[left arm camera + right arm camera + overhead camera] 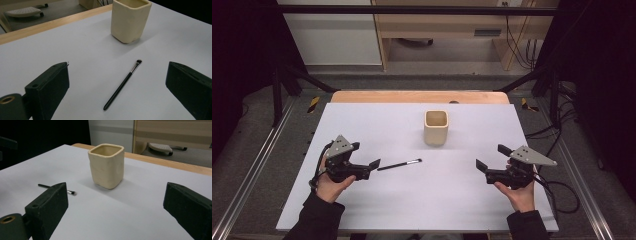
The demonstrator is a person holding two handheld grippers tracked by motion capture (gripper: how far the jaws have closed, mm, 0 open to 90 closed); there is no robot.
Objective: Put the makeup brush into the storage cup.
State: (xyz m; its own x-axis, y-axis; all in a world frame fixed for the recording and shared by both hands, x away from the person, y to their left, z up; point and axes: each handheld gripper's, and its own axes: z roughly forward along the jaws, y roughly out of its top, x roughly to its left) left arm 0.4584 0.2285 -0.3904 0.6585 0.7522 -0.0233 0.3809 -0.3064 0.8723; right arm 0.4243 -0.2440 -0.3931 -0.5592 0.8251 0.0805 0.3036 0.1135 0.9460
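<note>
A cream square-mouthed cup (435,128) stands upright just past the middle of the white table top (422,205). A thin black makeup brush (399,165) lies flat to the cup's front left, bristle end toward the cup. My left gripper (365,155) is open and empty right at the brush's handle end. In the left gripper view the brush (122,85) lies on the table between the wide-apart jaws, with the cup (130,20) beyond. My right gripper (493,157) is open and empty at the front right. Its own view faces the cup (107,166), and the brush tip (71,192) shows beside the left jaw.
The white top rests on a wooden table whose far edge (419,96) shows behind the cup. Metal rails (247,165) and black frame struts (532,75) flank the table, and cables (562,195) trail at the right. Wooden furniture (452,30) stands behind.
</note>
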